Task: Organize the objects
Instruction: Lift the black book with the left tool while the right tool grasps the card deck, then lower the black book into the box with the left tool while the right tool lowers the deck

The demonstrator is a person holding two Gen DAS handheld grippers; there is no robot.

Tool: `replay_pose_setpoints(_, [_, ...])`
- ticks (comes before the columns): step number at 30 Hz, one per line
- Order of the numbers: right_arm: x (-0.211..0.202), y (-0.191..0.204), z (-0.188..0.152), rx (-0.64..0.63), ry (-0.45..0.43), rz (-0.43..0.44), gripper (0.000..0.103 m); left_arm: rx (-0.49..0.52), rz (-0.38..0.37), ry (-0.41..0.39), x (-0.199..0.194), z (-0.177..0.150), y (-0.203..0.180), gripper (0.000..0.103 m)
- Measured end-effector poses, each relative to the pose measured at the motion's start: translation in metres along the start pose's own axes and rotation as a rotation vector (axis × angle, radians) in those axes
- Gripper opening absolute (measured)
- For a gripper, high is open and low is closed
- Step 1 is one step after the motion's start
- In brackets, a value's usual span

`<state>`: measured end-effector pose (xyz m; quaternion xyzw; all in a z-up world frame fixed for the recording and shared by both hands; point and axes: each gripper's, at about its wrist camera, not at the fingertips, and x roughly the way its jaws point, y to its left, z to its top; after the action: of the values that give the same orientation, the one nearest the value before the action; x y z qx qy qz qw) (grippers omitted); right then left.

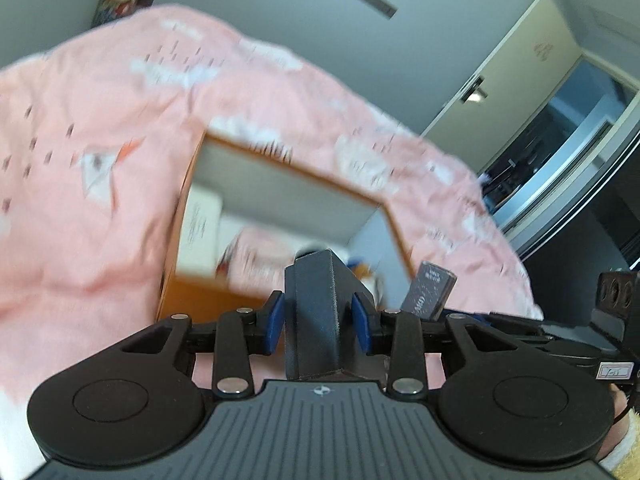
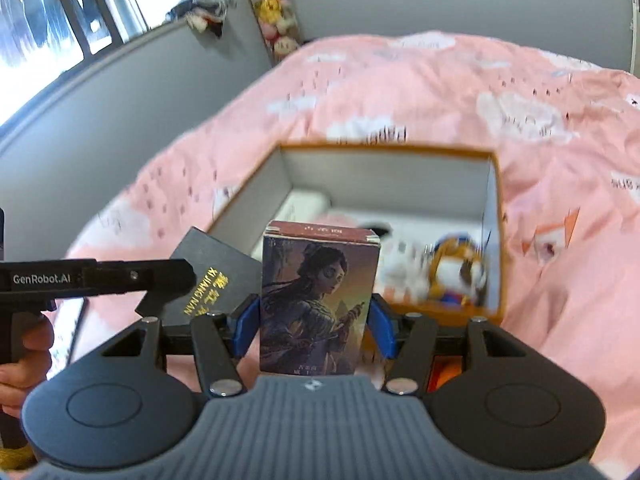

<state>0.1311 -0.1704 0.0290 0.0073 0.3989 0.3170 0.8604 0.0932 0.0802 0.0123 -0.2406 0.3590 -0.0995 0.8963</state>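
Note:
My left gripper (image 1: 319, 322) is shut on a dark grey box (image 1: 316, 312), held just in front of an open orange storage box (image 1: 280, 168) lying on a pink bedspread. In the right wrist view the left gripper (image 2: 168, 276) and its black box with gold lettering (image 2: 216, 276) show at the left. My right gripper (image 2: 314, 318) is shut on a card box with a painted figure (image 2: 318, 300), upright near the orange box's front wall (image 2: 492, 160). Inside the orange box lie a white item (image 2: 308, 206) and a small plush toy (image 2: 452, 272).
The pink bedspread (image 2: 440, 92) covers the bed all around the orange box. A grey wall and window (image 2: 60, 20) are to the left, with plush toys hanging in the corner (image 2: 276, 12). A wardrobe and glass door (image 1: 560, 120) stand to the right.

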Motion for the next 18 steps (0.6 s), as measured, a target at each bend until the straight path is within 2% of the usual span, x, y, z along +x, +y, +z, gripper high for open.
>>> replay_pose_setpoints(4, [0.002,-0.010,0.032,-0.006,-0.047,-0.032,0.060,0.061,0.008,-0.068,0.014,0.042,-0.013,0.041])
replay_pose_setpoints(8, [0.021,-0.027,0.064,0.018,-0.064,-0.052,0.060,0.065,0.017,-0.068,0.060,0.075,-0.012,0.041])
replay_pose_setpoints(13, [0.061,-0.051,0.092,0.049,-0.054,-0.100,0.060,0.024,0.062,-0.013,0.132,0.094,0.005,0.041])
replay_pose_setpoints(18, [0.108,-0.073,0.105,0.051,-0.001,-0.133,0.060,0.019,0.078,0.049,0.175,0.094,0.023,0.041])
